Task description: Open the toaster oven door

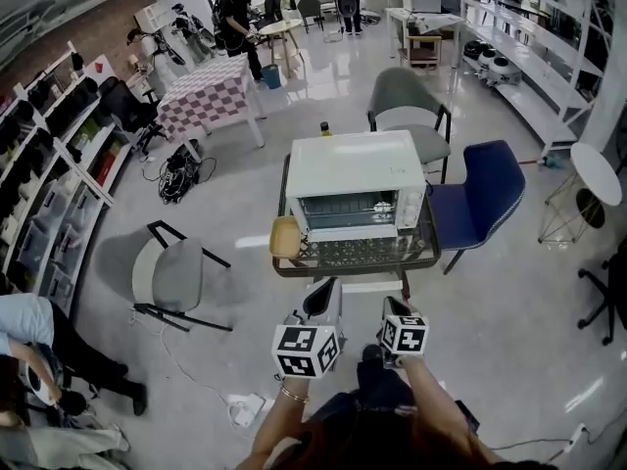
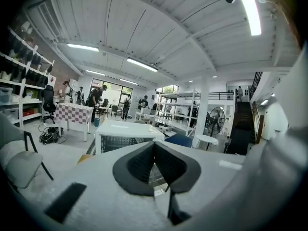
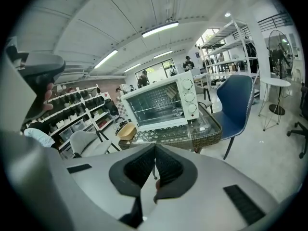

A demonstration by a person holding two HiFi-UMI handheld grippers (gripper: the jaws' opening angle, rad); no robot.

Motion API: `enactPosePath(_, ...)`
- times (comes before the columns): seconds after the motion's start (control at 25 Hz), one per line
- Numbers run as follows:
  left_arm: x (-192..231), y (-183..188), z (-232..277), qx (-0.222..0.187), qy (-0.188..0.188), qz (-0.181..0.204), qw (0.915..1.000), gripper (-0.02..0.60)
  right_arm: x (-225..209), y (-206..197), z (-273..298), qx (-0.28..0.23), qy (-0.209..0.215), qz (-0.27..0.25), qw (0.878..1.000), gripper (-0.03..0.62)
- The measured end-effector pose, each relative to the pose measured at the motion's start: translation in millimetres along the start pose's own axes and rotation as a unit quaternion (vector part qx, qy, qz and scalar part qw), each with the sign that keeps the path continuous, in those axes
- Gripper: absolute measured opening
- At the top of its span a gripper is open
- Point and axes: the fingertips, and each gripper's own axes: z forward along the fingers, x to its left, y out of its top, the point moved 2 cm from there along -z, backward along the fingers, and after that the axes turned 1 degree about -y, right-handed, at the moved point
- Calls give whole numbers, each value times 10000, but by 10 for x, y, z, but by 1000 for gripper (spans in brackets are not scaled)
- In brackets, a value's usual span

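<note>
No legible text anywhere.

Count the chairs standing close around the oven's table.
3: a grey chair behind the table, a blue chair at its right, a second grey chair off its left. More stand farther away.

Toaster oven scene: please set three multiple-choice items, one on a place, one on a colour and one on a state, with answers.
1. Where is the tan bowl?
A. on the table, beside the toaster oven
B. on top of the oven
C. on the floor

2. What colour is the chair right of the table in the head view?
A. red
B. blue
C. green

3. How is the oven door?
A. hanging open
B. taken off
C. shut

Answers:
1 A, it sits at the table's edge by the oven's side.
2 B, its seat and back are blue.
3 C, the glass front stands flush with the oven.
</note>
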Motion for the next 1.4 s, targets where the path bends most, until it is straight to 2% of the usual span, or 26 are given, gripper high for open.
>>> enactPosePath(0.6,-92,100,-335,-177,21,136,9997,14,193,407,-547,-693,42,-468,9965,2)
enactPosePath(1.08,-128,122,-532,-244,-11,224,9995,12,453,777,-968,-1290,105,-905,9874,0)
enactPosePath(1.4,-92,162,-677,-281,-45,238,9993,14,660,946,-1217,-1598,186,-1013,9818,1)
